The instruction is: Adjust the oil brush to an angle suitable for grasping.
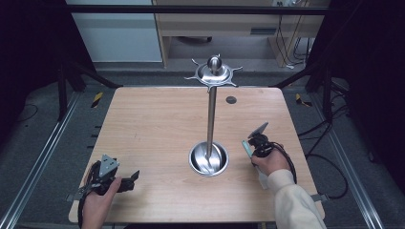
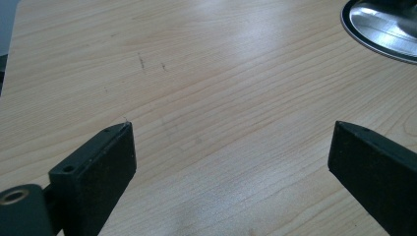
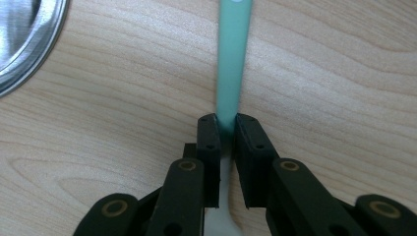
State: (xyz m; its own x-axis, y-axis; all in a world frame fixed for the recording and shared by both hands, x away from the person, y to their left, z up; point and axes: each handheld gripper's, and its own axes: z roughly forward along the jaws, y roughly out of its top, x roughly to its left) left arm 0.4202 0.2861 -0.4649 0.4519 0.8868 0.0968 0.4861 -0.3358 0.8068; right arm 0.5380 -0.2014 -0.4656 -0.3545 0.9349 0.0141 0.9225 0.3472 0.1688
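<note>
1. Pale wood-grain tabletop (image 1: 157, 129) stands on a dark floor, with a light cabinet at the far side of the room.
2. Right hand-held gripper (image 3: 225, 129) sits at the near right of the tabletop, its jaws closed narrow on a mint-green utensil handle (image 3: 232, 64); the pads press on it from both sides.
3. That handle lies flat on the wood and runs away from the jaws; a white part of the same utensil shows beneath the gripper body.
4. In the high view the right hand-held gripper (image 1: 251, 145) lies just right of the steel stand's round base (image 1: 208, 159), apart from it.
5. From the base a steel pole (image 1: 211, 114) rises upright to a disc with hooks (image 1: 213, 74).
6. Left hand-held gripper (image 2: 231, 147) rests at the near left, jaws wide with only bare wood between them, well apart from the stand.
</note>
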